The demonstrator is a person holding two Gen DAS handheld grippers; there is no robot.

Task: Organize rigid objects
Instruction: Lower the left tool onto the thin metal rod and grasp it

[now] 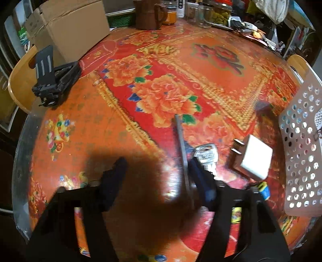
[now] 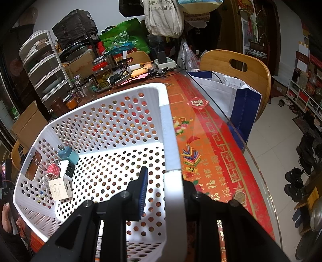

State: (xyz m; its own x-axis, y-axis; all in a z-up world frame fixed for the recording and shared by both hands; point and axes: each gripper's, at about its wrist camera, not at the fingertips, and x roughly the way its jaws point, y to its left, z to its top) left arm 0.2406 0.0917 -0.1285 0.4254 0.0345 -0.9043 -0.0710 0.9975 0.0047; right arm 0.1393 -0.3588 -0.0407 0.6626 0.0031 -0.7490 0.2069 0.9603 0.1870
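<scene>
In the left wrist view my left gripper (image 1: 159, 171) is open just above the red patterned table (image 1: 181, 80). A thin metal bar (image 1: 182, 153) lies along the inside of its right finger (image 1: 201, 181). A silver foil-like piece (image 1: 207, 157) and a white plug charger (image 1: 254, 160) lie just right of it. In the right wrist view my right gripper (image 2: 163, 193) straddles the right wall of the white perforated basket (image 2: 171, 141) and appears shut on it. Several plug chargers (image 2: 62, 173) lie in the basket's left corner.
A black gripper-like tool (image 1: 54, 84) and a cardboard box (image 1: 68, 30) sit at the far left. Jars and a brown jug (image 1: 149, 14) stand at the back. The basket (image 1: 301, 145) is at the right. Wooden chairs (image 2: 241, 68) and a bag stand beside the table.
</scene>
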